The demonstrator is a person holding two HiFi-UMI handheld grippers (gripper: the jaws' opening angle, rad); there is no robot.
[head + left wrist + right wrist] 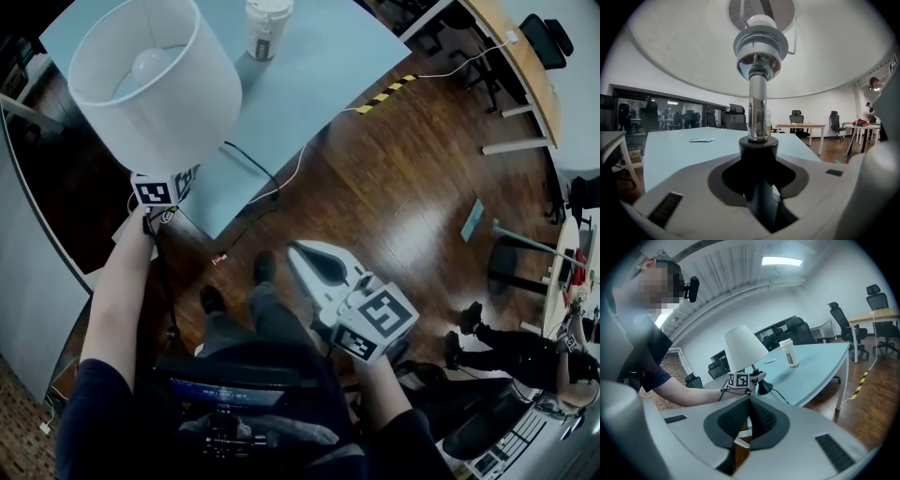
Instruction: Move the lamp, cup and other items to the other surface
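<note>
A lamp with a white shade [155,80] stands at the near corner of the light-blue table [319,66]. My left gripper [185,175] reaches in under the shade. In the left gripper view its jaws close round the black lower part of the lamp's chrome stem [758,108], at my left gripper [759,187]. The right gripper view shows the lamp [743,350] and its black base [764,389] on the table [820,362]. A white cup [267,26] stands farther back on the table, the cup [789,353] upright. My right gripper [305,258] hangs over the floor, shut and empty, right gripper [749,416].
The lamp's black cable [253,169] runs over the table edge to the wooden floor. Yellow-black tape [384,94] marks the floor by the table. A small flat packet [702,139] lies on the table. Desks and office chairs stand around; another person [525,352] is at the right.
</note>
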